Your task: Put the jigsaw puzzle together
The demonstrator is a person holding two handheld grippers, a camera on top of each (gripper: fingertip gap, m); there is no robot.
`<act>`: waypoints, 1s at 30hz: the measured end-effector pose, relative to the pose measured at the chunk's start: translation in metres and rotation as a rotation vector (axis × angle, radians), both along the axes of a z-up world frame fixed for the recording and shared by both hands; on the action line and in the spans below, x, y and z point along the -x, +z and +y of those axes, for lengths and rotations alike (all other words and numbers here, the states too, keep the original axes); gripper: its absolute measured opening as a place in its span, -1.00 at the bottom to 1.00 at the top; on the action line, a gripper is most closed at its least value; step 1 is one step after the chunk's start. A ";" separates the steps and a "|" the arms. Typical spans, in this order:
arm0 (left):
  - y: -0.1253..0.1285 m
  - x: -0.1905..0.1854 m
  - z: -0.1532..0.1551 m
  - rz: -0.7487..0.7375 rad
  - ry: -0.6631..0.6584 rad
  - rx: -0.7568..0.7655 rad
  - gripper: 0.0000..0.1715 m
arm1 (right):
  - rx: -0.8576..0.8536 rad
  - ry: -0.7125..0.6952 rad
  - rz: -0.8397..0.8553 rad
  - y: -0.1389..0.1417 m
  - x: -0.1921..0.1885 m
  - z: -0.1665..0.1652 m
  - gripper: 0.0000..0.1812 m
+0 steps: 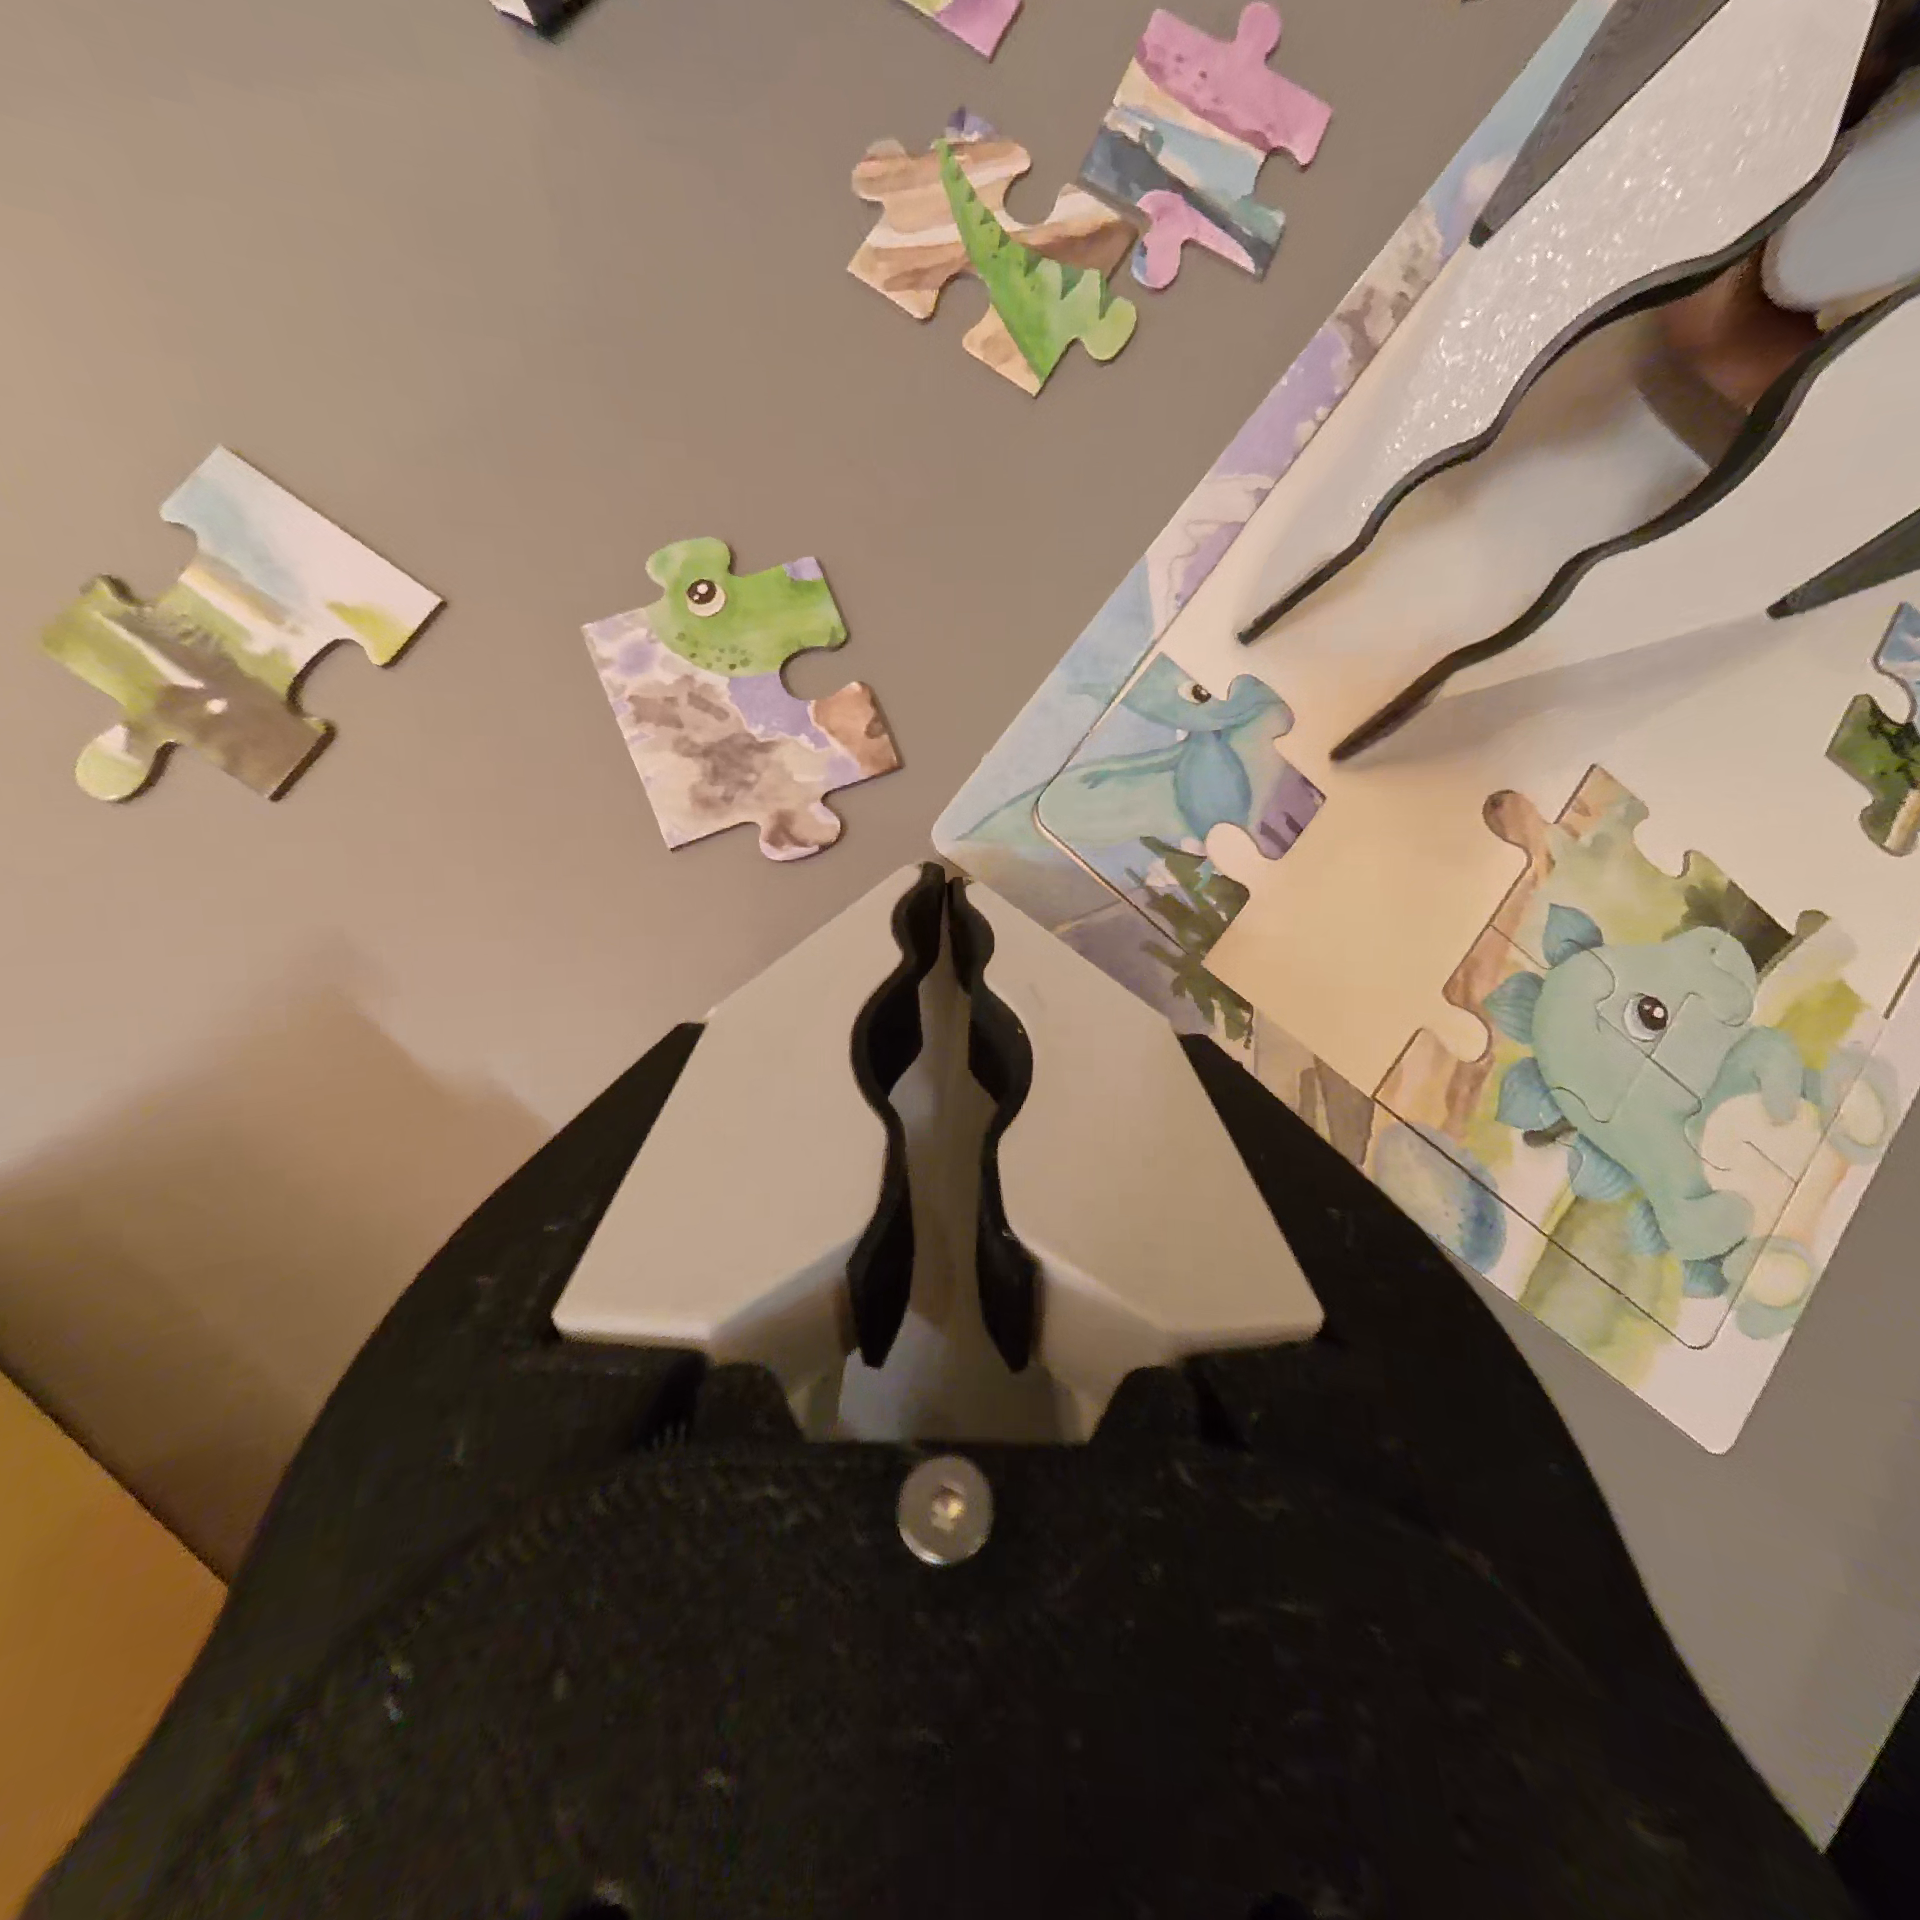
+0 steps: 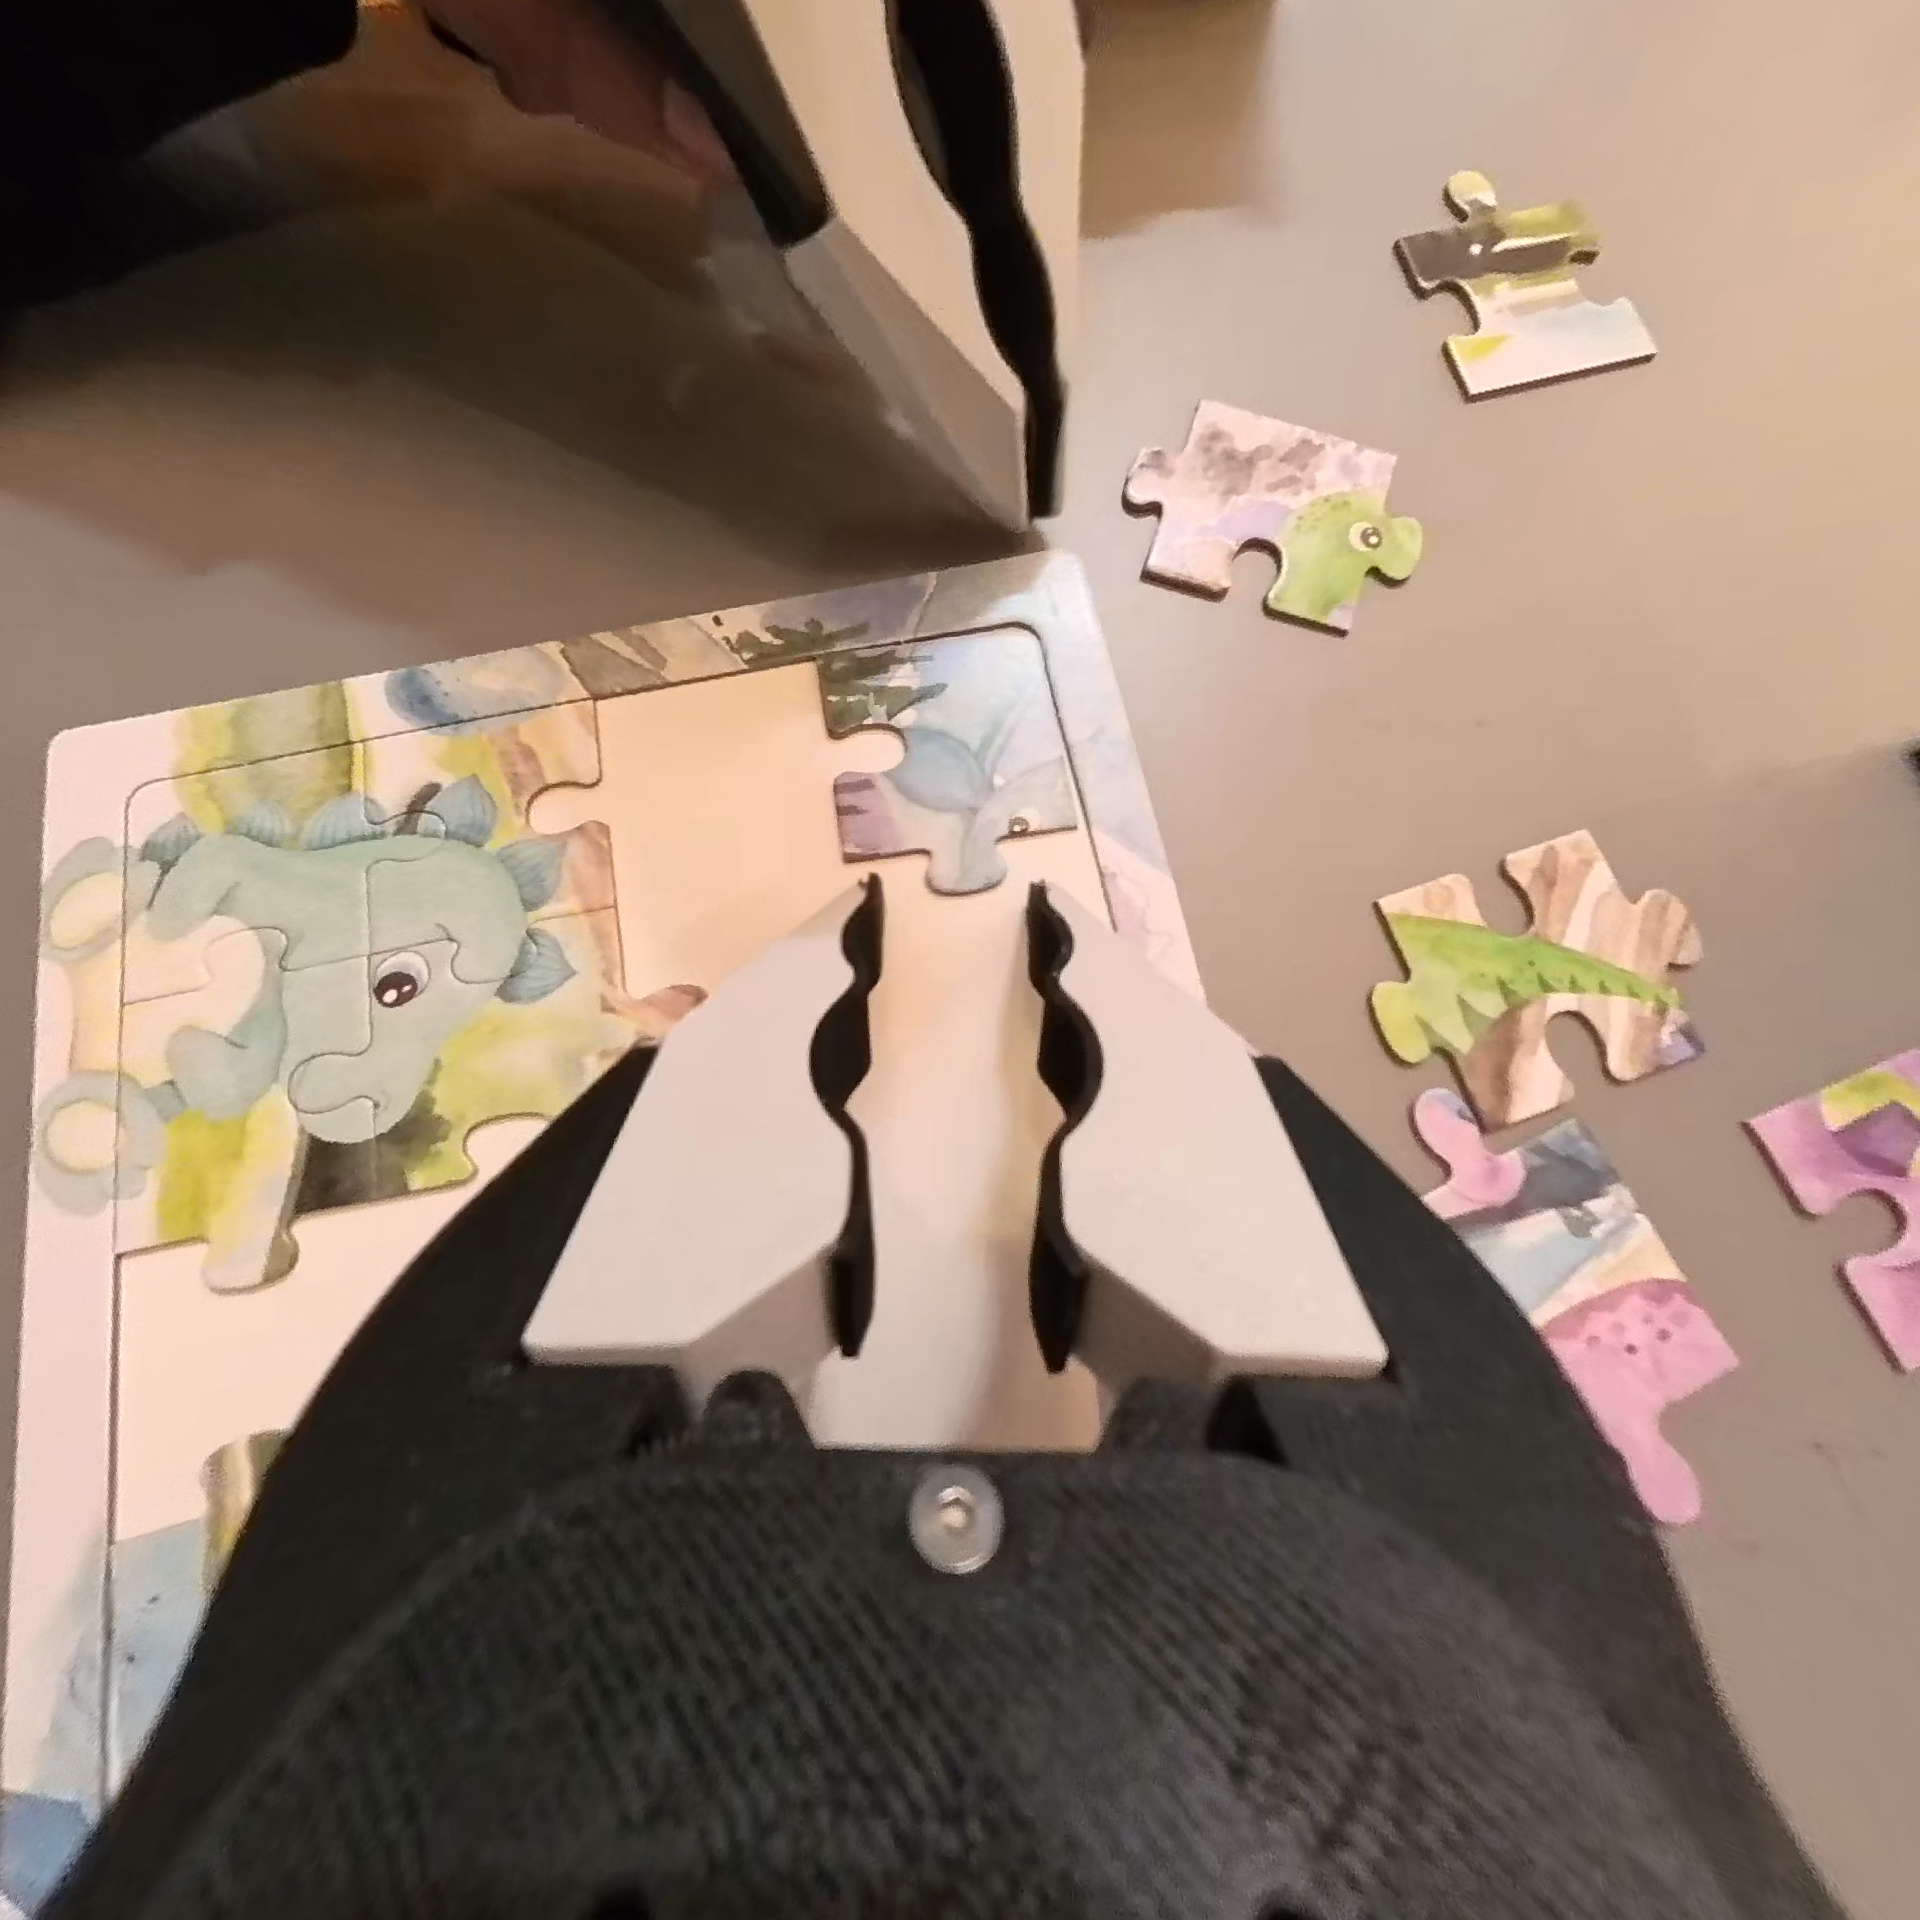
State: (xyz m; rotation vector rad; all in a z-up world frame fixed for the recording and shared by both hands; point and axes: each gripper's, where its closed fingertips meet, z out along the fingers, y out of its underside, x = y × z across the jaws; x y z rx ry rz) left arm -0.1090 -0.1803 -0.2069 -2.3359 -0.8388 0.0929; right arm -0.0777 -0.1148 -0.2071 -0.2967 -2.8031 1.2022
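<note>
The left tongs [image 1: 945,883] are pressed together with nothing between them, tips resting at the near corner of the puzzle tray [image 1: 1013,805], just at its edge on the grey bench [image 1: 436,312]. The right tongs [image 2: 951,894] are spread, nothing held, and hover over the bare middle of the tray [image 2: 717,790], their tips just short of the blue dinosaur piece [image 2: 951,769].

The tray is a flat board with a printed border and a recess for the pieces. In it, the blue dinosaur piece [image 1: 1179,758] sits in one corner. A joined cluster showing a teal dinosaur [image 2: 343,977] fills the neighbouring corner area; in the left wrist view the same cluster [image 1: 1662,1049] lies beside the open gap. One more piece [image 1: 1886,748] with dark green on it lies at the far side of the recess, partly cut by the frame edge. The rest of the recess is bare cream board.

Loose on the bench outside the tray: a green dinosaur-head piece [image 1: 738,691] nearest the left tongs, a pale sky-and-grass piece [image 1: 234,623] further left, a brown piece with a green spiked tail [image 1: 987,249], and a pink-and-blue piece [image 1: 1205,145] touching it. In the right wrist view a purple piece [image 2: 1849,1184] lies at the right edge.

The bench is plain matte grey. A tan surface [image 1: 83,1621] shows at the lower left of the left wrist view.
</note>
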 end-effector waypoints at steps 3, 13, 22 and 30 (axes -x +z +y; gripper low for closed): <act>-0.005 -0.002 0.001 -0.011 -0.009 0.018 -1.00 | 0.005 -0.021 0.014 0.001 0.005 0.003 -0.82; -0.004 -0.002 0.003 -0.020 -0.002 -0.002 -1.00 | 0.032 -0.051 0.013 0.002 0.010 -0.001 -0.94; -0.004 -0.002 0.002 -0.024 0.005 0.003 -1.00 | 0.031 -0.034 0.003 0.004 0.007 0.001 -0.90; -0.004 -0.002 0.003 -0.023 0.003 0.000 -1.00 | 0.041 0.003 -0.030 0.000 0.003 0.000 -0.89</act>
